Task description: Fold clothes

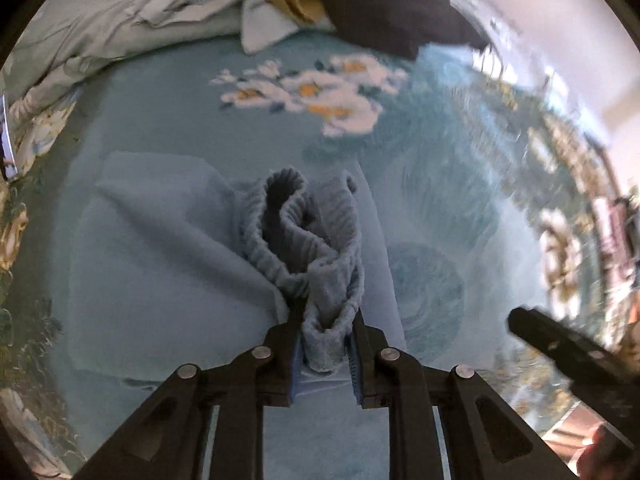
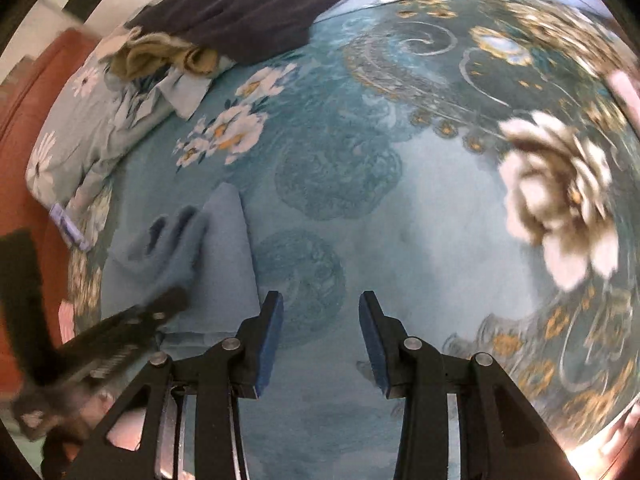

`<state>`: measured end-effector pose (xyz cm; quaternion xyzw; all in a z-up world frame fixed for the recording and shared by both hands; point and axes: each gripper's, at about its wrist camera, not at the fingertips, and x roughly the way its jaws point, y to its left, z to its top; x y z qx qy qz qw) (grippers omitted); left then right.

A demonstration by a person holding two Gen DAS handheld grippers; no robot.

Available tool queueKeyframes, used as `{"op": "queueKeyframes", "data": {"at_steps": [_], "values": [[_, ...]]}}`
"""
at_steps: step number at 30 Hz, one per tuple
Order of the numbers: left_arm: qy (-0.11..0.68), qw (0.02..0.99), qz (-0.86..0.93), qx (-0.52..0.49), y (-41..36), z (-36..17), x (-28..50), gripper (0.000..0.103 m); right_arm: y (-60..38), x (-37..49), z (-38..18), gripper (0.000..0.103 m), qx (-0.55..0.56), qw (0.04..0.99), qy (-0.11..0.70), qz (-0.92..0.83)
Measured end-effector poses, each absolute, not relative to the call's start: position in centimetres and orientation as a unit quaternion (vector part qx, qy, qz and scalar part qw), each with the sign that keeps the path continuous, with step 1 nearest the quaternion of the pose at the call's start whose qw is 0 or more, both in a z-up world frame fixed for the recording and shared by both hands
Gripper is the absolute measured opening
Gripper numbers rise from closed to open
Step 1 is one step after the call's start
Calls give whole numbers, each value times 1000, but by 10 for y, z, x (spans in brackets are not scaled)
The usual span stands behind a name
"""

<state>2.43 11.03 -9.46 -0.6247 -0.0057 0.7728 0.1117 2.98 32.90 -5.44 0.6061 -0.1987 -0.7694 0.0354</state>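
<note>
Left gripper (image 1: 325,344): clamped on the blue garment's ribbed cuff (image 1: 308,240), carrying that end over for a fold.
Right gripper (image 2: 321,336): released, empty, at garment's three o'clock.

No legible text, label, brand, number or sign is appearing in either view. A small pale tag (image 2: 69,227) is showing at the edge of the floral bedding (image 2: 80,128) in the right wrist view, but any print on it is reading too small and blurred to make out.
</note>
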Motion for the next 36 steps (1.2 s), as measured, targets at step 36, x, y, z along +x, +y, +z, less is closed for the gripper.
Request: {"op": "queueKeyframes", "data": {"at_steps": [36], "values": [[-223,7,734,-641,-89,-100,2,75,209,-63,-50,11,606,174,-189,-753]]}}
